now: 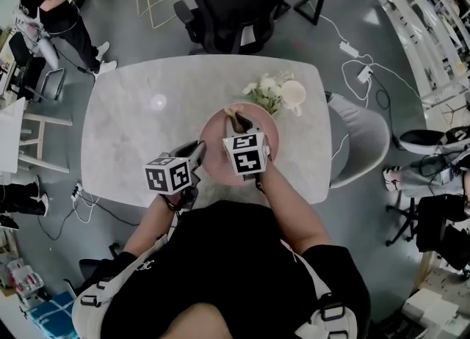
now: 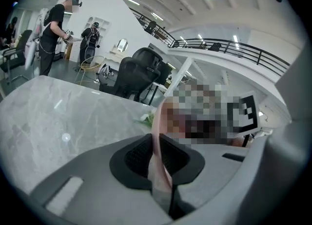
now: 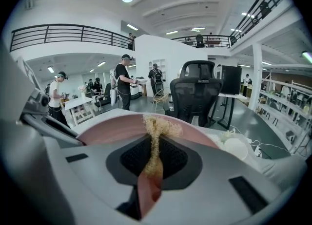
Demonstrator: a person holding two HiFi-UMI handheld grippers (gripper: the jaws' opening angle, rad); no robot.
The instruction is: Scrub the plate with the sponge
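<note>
- Marbled pale counter (image 1: 132,132) carries a round pink plate (image 1: 214,133).
- Left hand-held gripper (image 2: 156,157) clamps its thin rim.
- Right hand-held gripper (image 3: 154,157) pinches a fibrous tan sponge (image 3: 157,127), partly hidden between pads.

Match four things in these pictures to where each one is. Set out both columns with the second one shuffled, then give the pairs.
Column one:
1. plate
2. sponge
3. cup
4. office chair

Column two:
A. on the floor beyond the table
B. pinched in the right claw
C. on the table beside the flowers
D. rim clamped in the left claw

Pairs: 1-D, 2-B, 3-C, 4-A
</note>
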